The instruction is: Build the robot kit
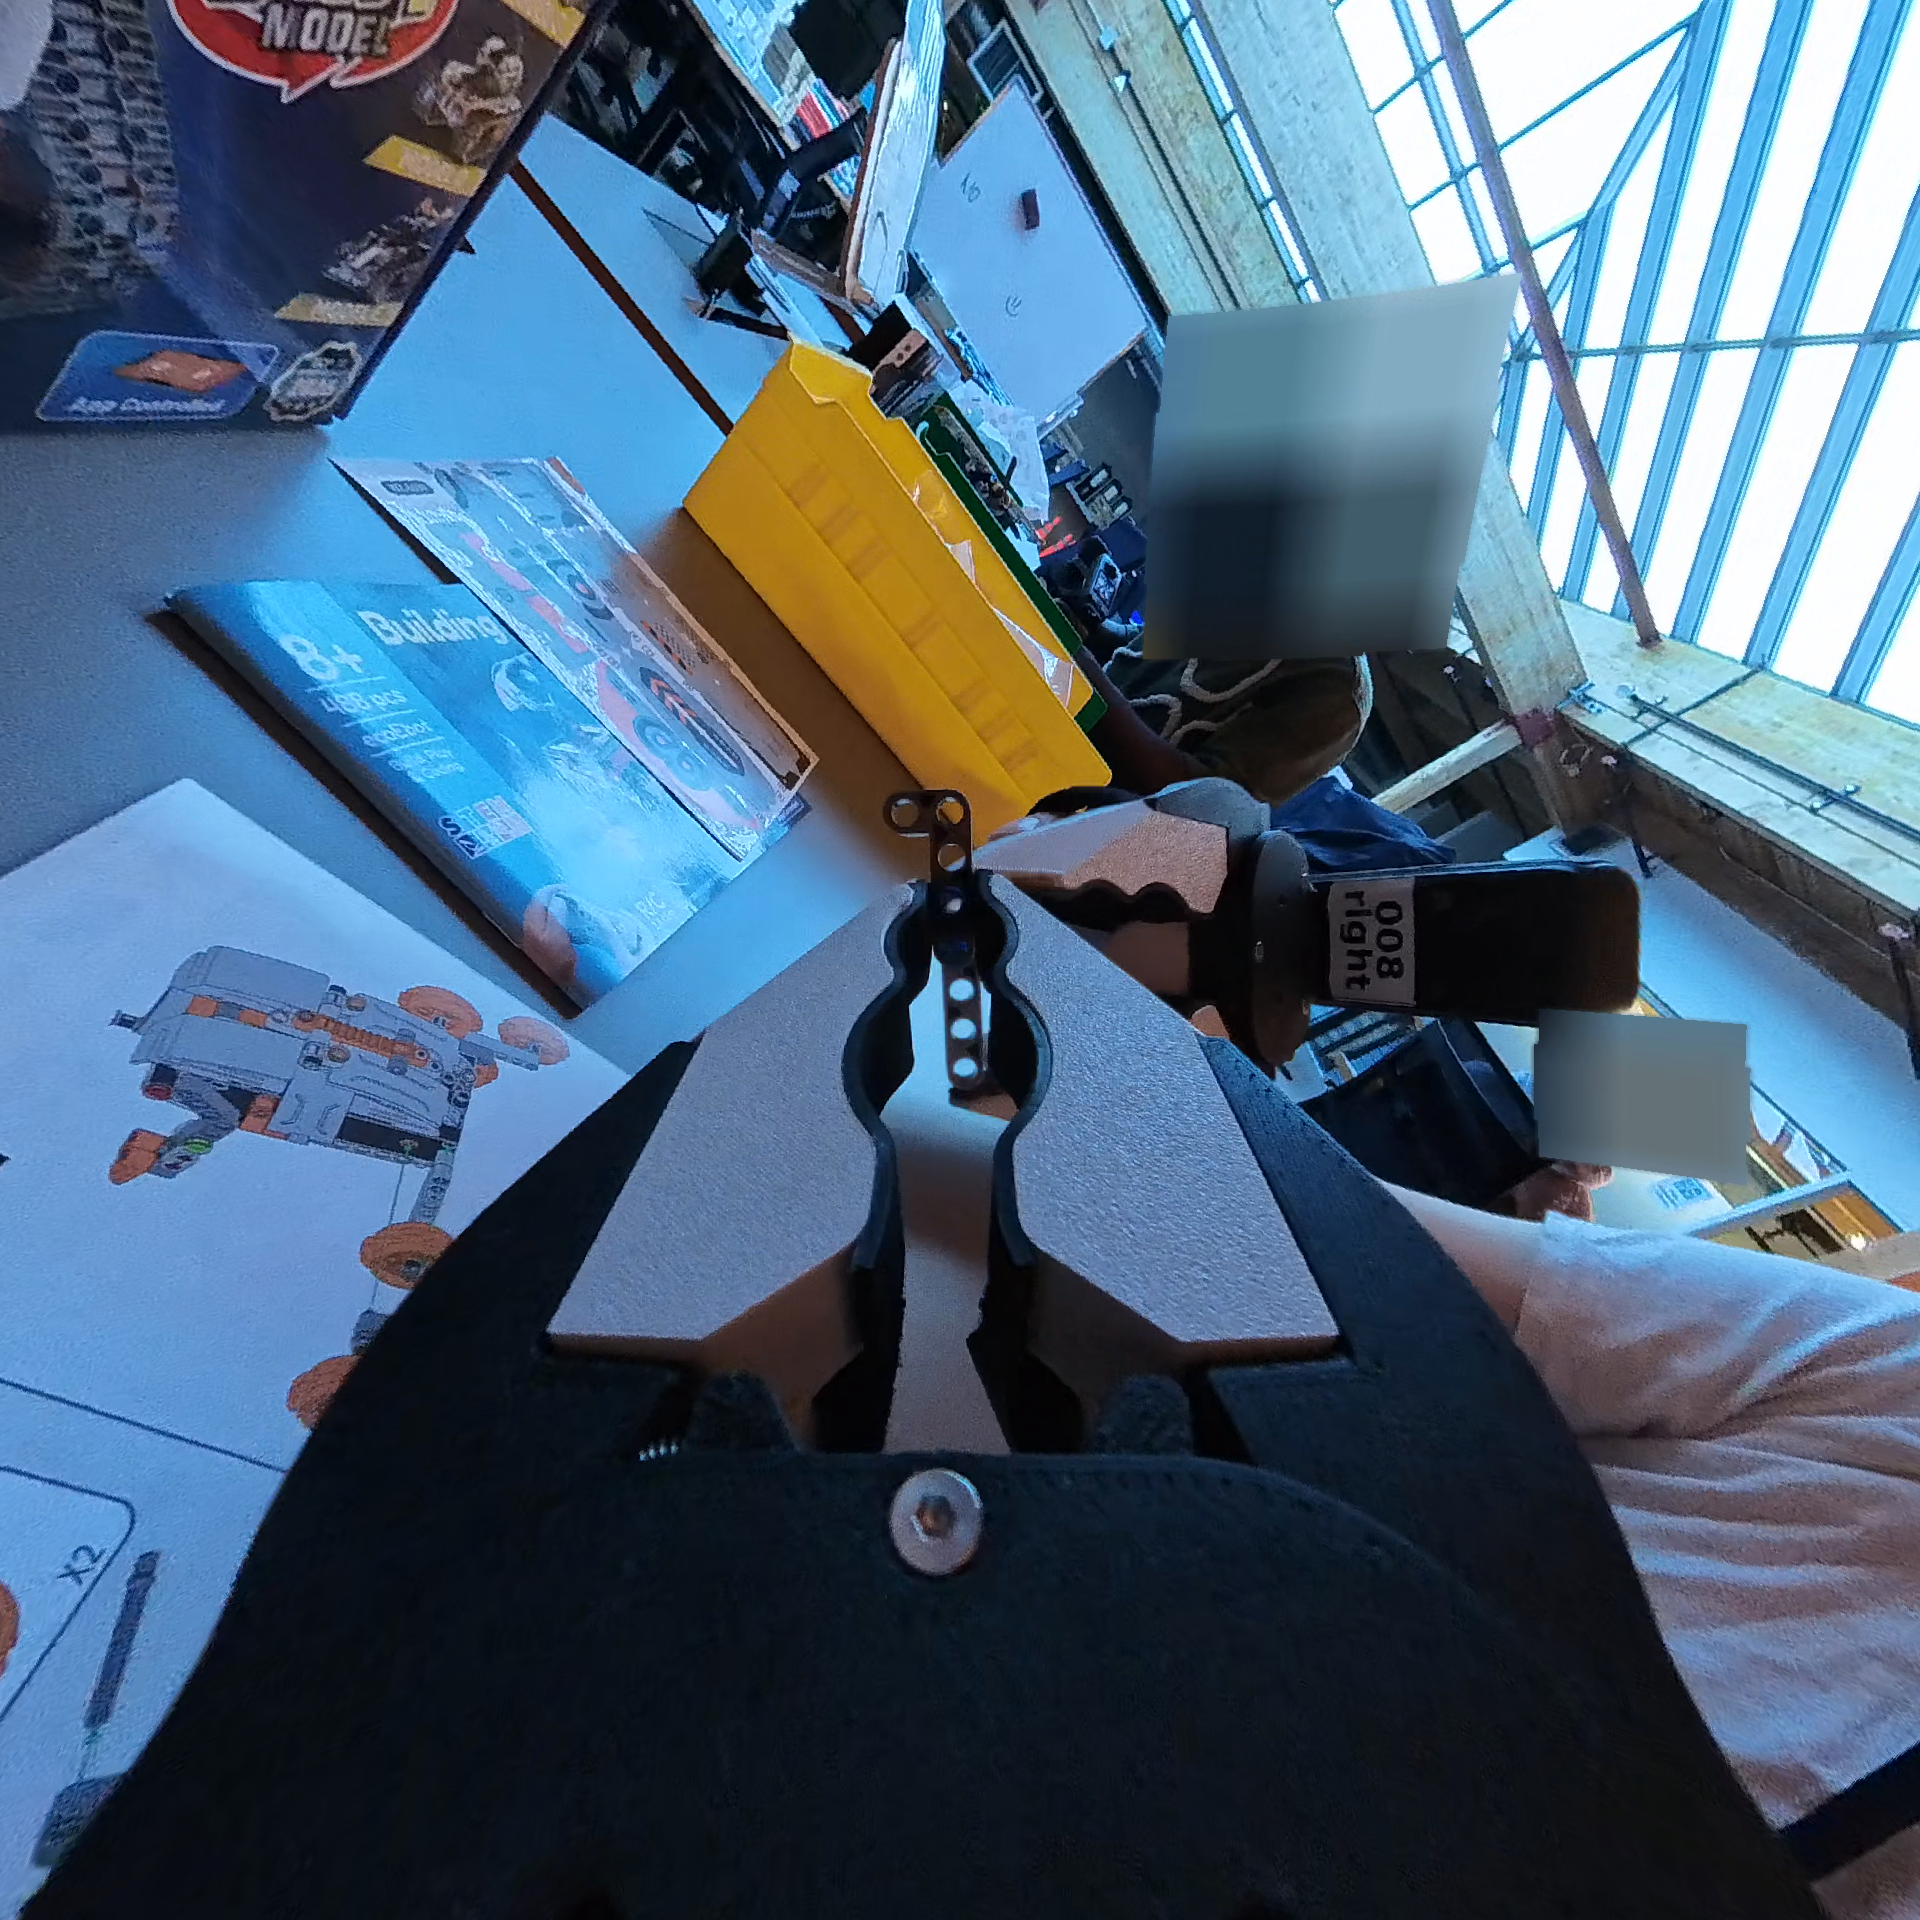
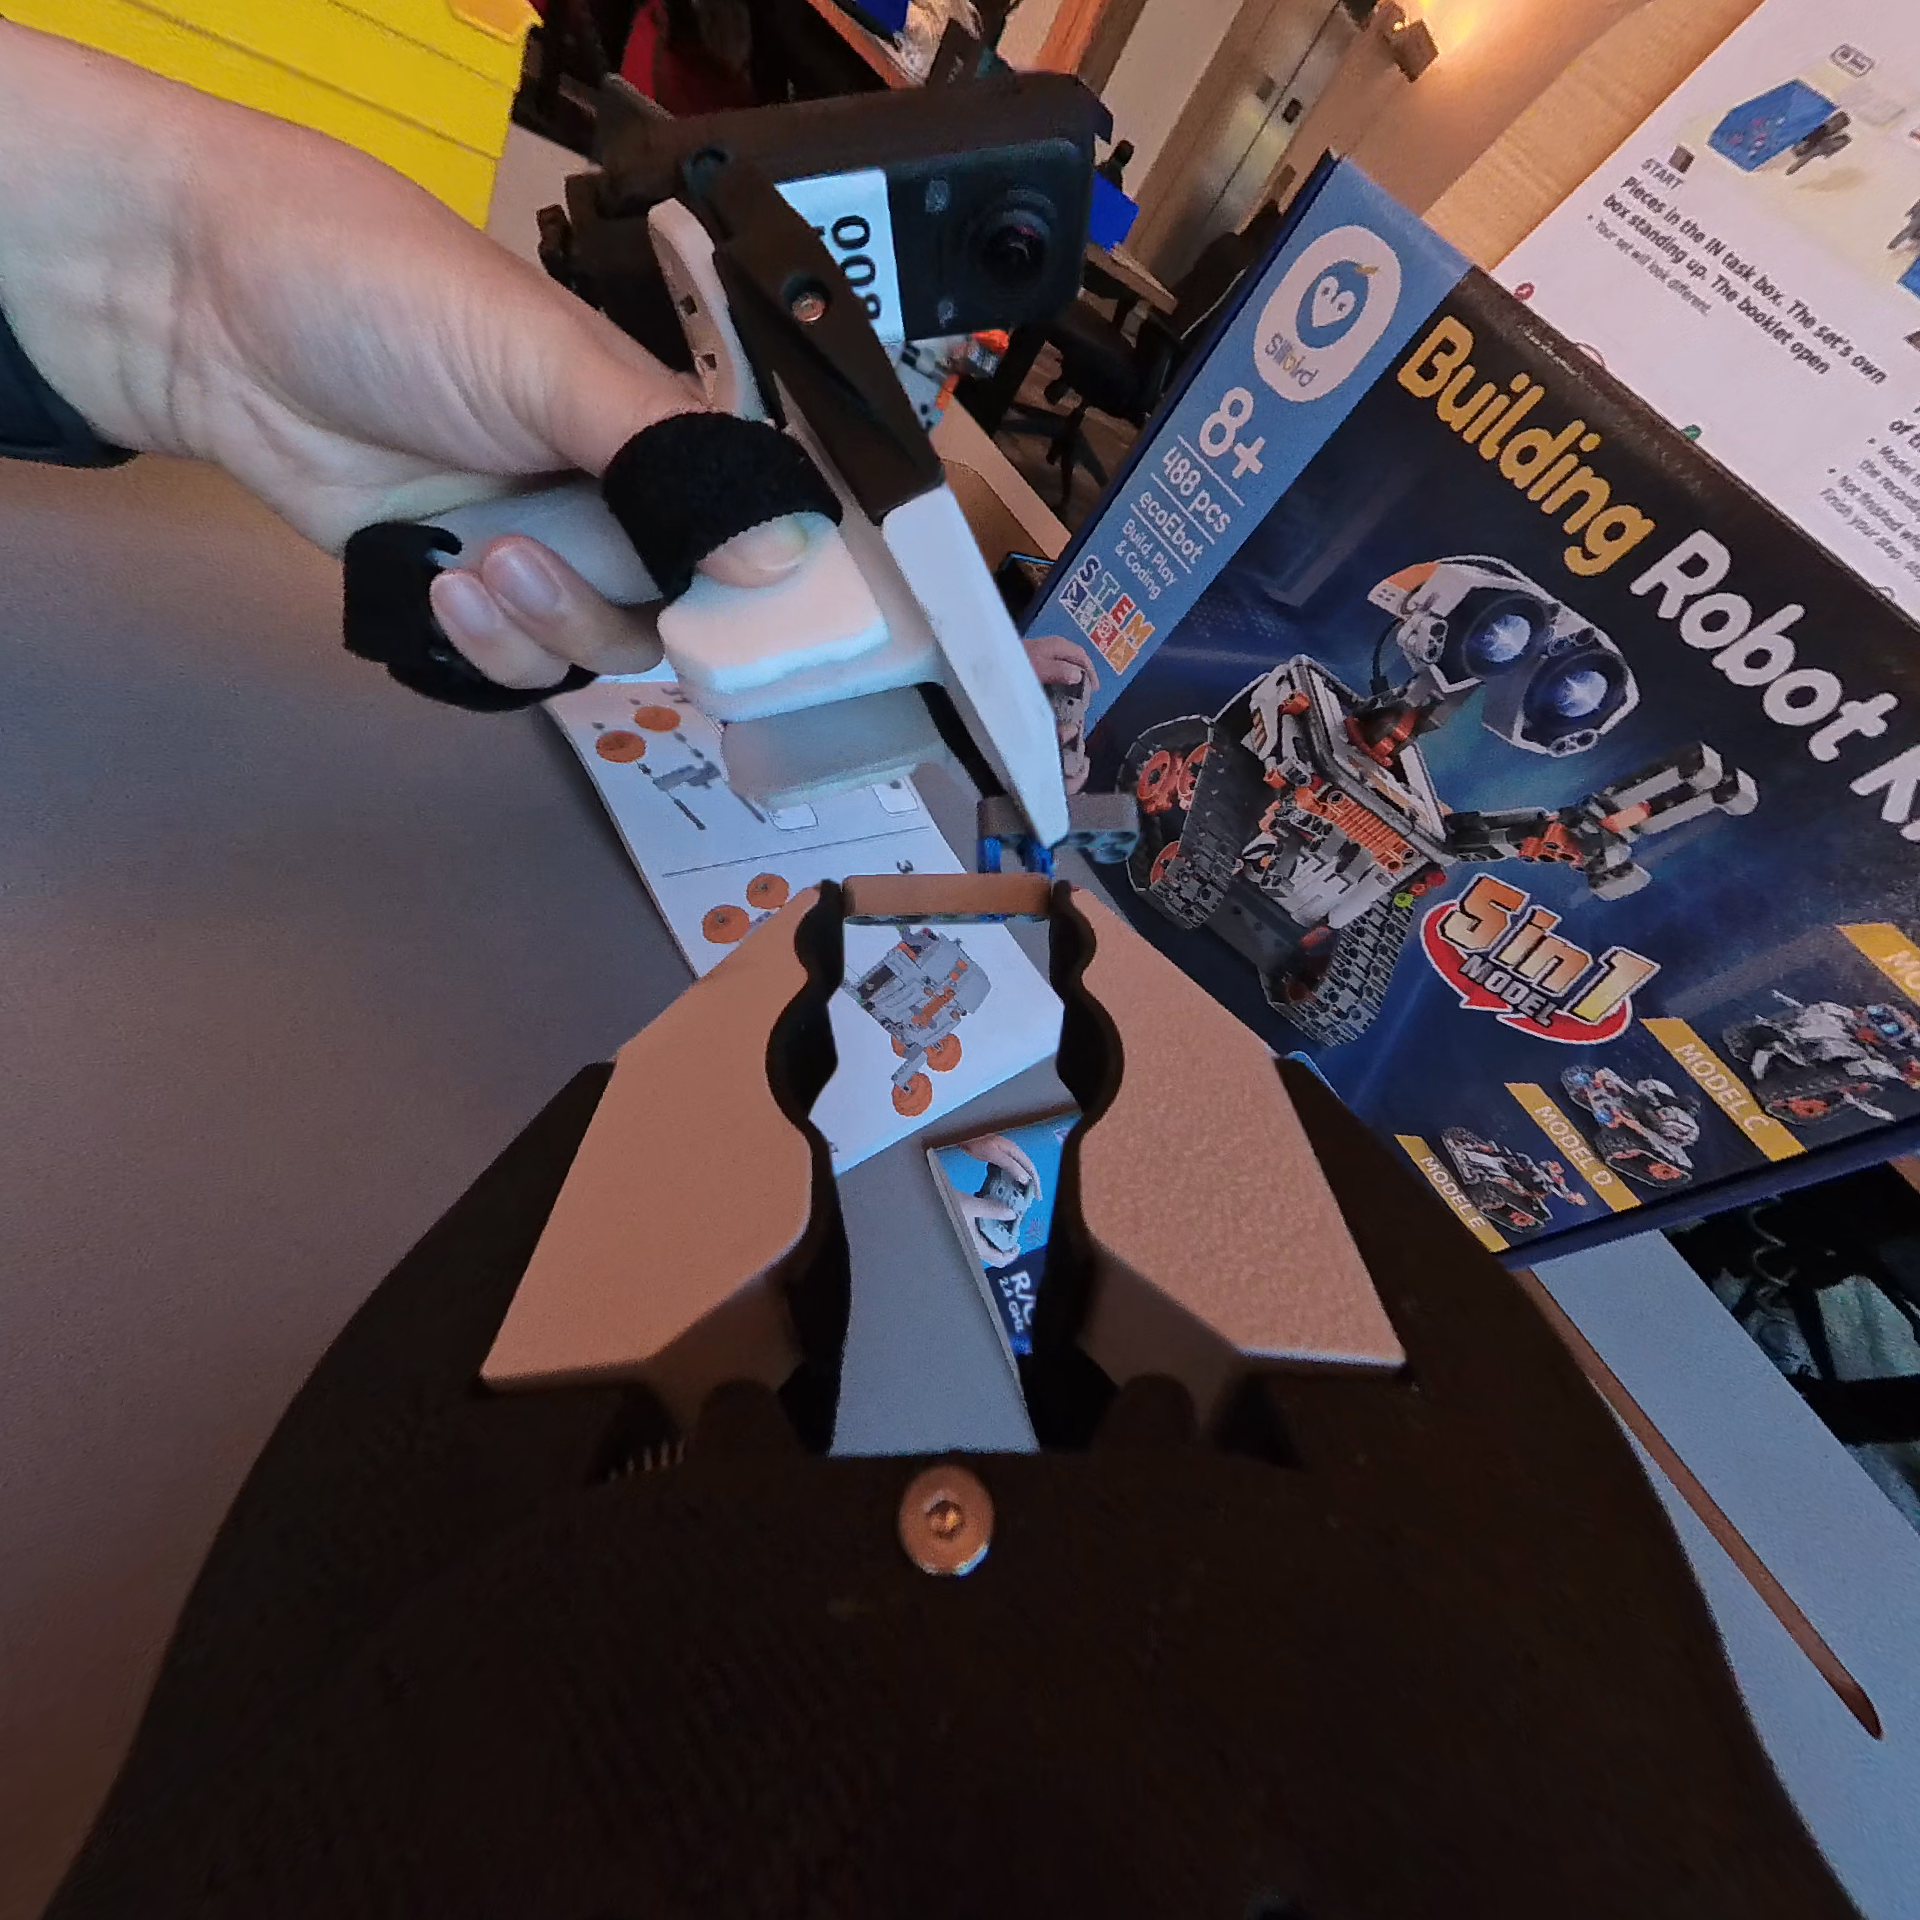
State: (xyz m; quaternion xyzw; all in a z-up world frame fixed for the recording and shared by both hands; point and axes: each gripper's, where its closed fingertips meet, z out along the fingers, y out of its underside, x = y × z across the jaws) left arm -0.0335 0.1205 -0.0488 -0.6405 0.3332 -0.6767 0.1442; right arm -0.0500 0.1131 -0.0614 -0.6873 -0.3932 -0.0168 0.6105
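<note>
Clamping grey holed beam (image 1: 951, 940) at frame centre, left gripper (image 1: 948, 904) held its long axis along fingers. Right gripper (image 2: 943, 902) pinched flat piece (image 2: 943, 896) crosswise, just beside beam's blue pins (image 2: 1013, 857), above worktop (image 2: 260, 935).

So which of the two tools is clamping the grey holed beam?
The left tool: its tips pinch the grey holed beam. The right tool grips a flat piece instead.

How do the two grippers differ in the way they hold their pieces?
The left gripper pinches a thin holed beam, jaws nearly together; the right gripper clamps a flat bar by its ends, jaws well apart. The beam points forward past the left tips; the bar lies crosswise between the right tips. Both have black frames.
</note>
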